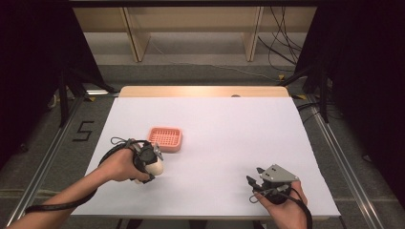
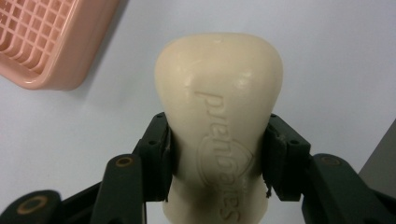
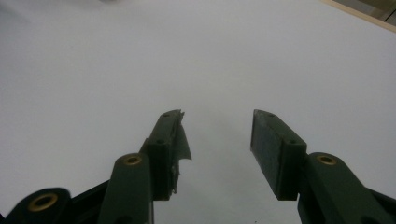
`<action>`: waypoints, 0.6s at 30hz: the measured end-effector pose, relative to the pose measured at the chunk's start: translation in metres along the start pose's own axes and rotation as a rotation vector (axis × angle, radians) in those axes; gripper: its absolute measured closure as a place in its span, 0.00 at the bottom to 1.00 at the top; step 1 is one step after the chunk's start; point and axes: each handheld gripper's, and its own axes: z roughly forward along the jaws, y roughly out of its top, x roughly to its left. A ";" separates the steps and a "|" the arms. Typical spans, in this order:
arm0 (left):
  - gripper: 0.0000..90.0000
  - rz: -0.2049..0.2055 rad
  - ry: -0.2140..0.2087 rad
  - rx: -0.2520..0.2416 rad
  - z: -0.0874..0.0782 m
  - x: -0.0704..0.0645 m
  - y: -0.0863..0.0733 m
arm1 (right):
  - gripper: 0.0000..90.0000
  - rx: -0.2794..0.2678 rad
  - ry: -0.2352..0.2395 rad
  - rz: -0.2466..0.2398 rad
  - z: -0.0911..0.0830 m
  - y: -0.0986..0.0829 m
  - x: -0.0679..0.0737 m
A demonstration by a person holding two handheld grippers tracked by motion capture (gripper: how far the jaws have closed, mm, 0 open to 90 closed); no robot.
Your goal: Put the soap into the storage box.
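Soap (image 2: 219, 116) clamped in left claw (image 2: 217, 154), beside basket (image 2: 51, 70)

Soap bar (image 2: 218, 107): cream, pale ivory, embossed lettering in the same tone. Tray (image 1: 165, 138): salmon pink, square grid lattice across its floor. Table (image 1: 224, 129): plain white cover, light wood edge at far side. Both claws: black, brass-coloured rivets.
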 end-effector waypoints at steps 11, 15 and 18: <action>0.55 0.004 -0.005 -0.003 -0.002 0.005 -0.002 | 0.60 -0.006 -0.001 -0.014 -0.001 0.001 -0.002; 0.55 0.009 -0.002 -0.004 -0.003 0.007 -0.001 | 0.60 -0.002 0.000 -0.013 -0.001 0.001 -0.002; 0.55 0.017 0.002 -0.005 -0.003 0.010 -0.001 | 0.59 -0.004 0.000 -0.015 -0.001 0.001 -0.003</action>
